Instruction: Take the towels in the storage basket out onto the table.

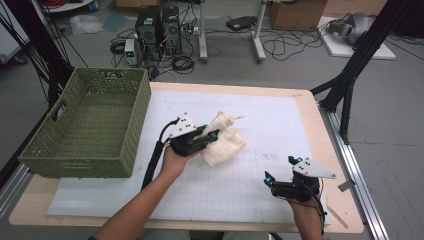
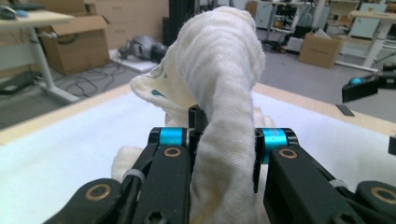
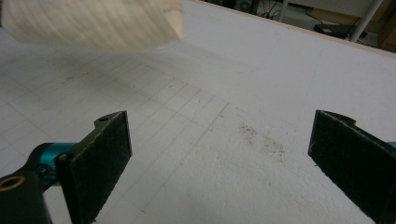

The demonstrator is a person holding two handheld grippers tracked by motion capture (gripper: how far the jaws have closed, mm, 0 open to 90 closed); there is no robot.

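Observation:
A cream cloth hangs bunched over the middle of the white gridded mat. My left gripper is shut on the cloth, and in the left gripper view a thick fold of the cloth stands pinched between the two black jaws of that gripper. Near the table's front right, my right gripper rests low with its jaws wide apart. The right gripper has bare mat between its pads, and a blurred edge of the cloth shows at the upper left.
A green woven basket stands empty at the table's left side, beside the left hand. Faint dark specks mark the mat ahead of the right gripper. Beyond the table lie cables, computer towers and cardboard boxes on the floor.

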